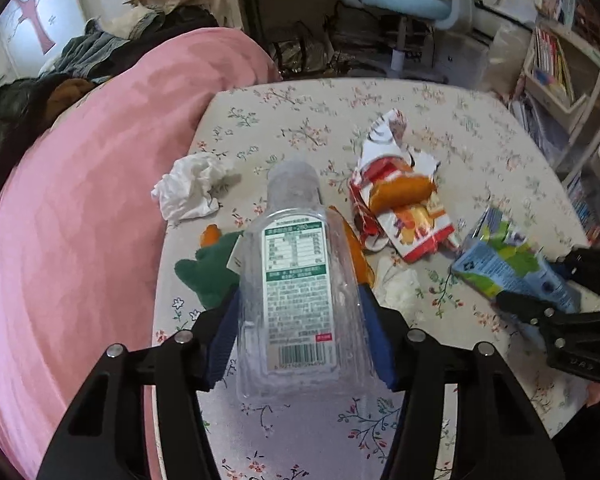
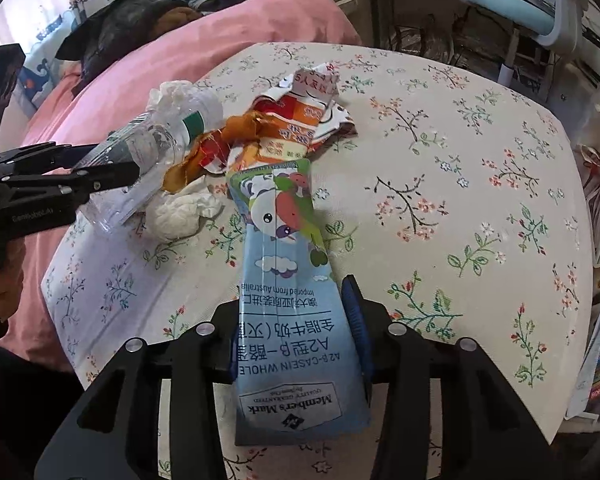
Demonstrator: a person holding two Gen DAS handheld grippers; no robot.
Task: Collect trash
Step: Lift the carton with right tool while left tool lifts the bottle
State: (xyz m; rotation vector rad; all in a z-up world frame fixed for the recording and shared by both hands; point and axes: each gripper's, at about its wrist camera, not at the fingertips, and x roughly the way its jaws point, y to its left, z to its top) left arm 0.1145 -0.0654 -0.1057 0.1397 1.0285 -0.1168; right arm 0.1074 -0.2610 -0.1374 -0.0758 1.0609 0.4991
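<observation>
The left gripper (image 1: pixel 300 320) pinches a clear plastic bottle (image 1: pixel 296 264) (label up). The right gripper (image 2: pixel 300 344) clamps a flattened milk carton (image 2: pixel 292 280).

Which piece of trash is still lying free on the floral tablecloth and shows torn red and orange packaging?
The torn red-and-orange snack wrapper; the clear plastic bottle and blue milk carton are gripped.

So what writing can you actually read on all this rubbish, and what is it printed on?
"Member's Mark", "A2 β-CASEIN WHOLE", "Imported from Australia", upside down: milk carton, pinched by the right gripper.
"全脂牛奶": same carton; other Chinese lines partly covered.
Label and barcode of the clear plastic bottle, clamped by the left gripper: blurred.
Torn snack wrapper: Chinese characters, crumpled, unreadable.
Left gripper body: faint lettering, too blurred.
</observation>
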